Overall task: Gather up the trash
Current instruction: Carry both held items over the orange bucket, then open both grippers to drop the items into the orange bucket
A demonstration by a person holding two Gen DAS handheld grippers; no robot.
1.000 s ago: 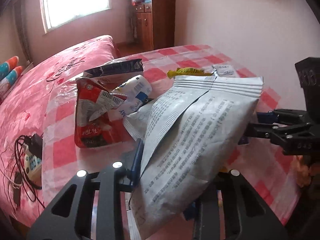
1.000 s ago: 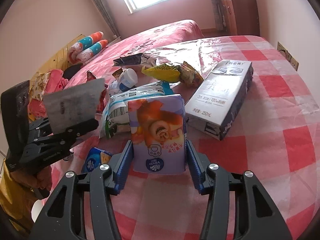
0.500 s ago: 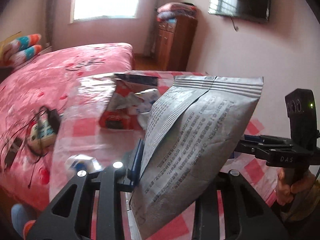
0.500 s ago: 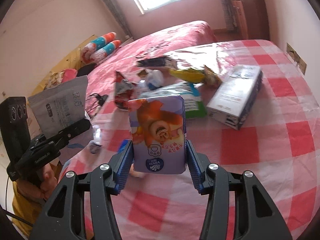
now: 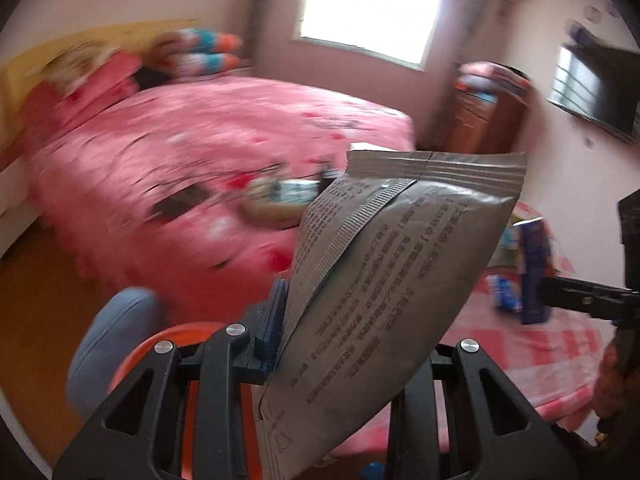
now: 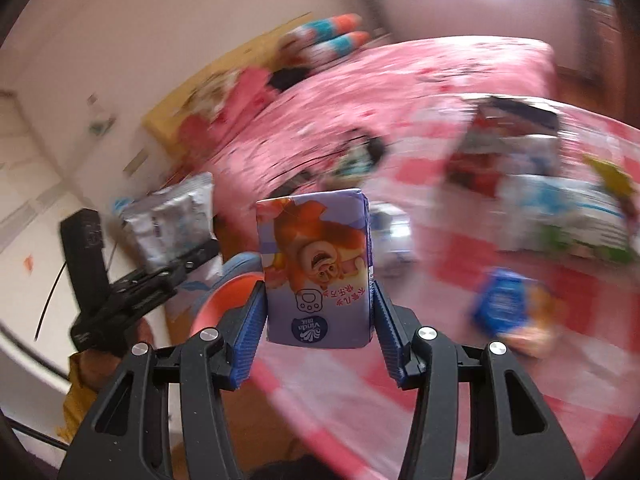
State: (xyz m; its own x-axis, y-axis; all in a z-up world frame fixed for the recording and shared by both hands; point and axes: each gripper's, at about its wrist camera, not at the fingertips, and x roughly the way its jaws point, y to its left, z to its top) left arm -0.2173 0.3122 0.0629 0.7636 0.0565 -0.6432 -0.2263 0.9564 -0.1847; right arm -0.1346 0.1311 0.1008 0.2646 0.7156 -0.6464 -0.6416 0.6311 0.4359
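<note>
A bedroom with a pink bed point(image 5: 208, 152), a bright window point(image 5: 368, 4) and a table point(image 6: 500, 344) under a red-and-white checked cloth lies behind both cameras, much of it smeared by motion blur.

The left gripper point(image 5: 352, 344) has its fingers pinched on a grey foil packet point(image 5: 384, 280), which stands up tilted between them and fills the middle of the left wrist view. The right gripper point(image 6: 318, 316) has its blue-padded fingers pressed against the two sides of a purple tissue pack point(image 6: 316, 268), held upright and clear of the table. Below and just beyond the fingers, in both views, shows an orange rim point(image 5: 176, 336) with a pale blue shape beside it; it may be a bin or basin on the floor, but the blur leaves that unsure. Further out on the cloth lie more wrappers: a blue sachet point(image 6: 500, 300), a white-and-green bag point(image 6: 572, 220) and a red packet point(image 6: 476, 168).

The step in hand looks like the carry: both pieces are lifted and headed off the table toward the orange container. The next move calls for bringing each gripper over that opening, then spreading the fingers so the packet and pack drop inside rather than on the floor.
</note>
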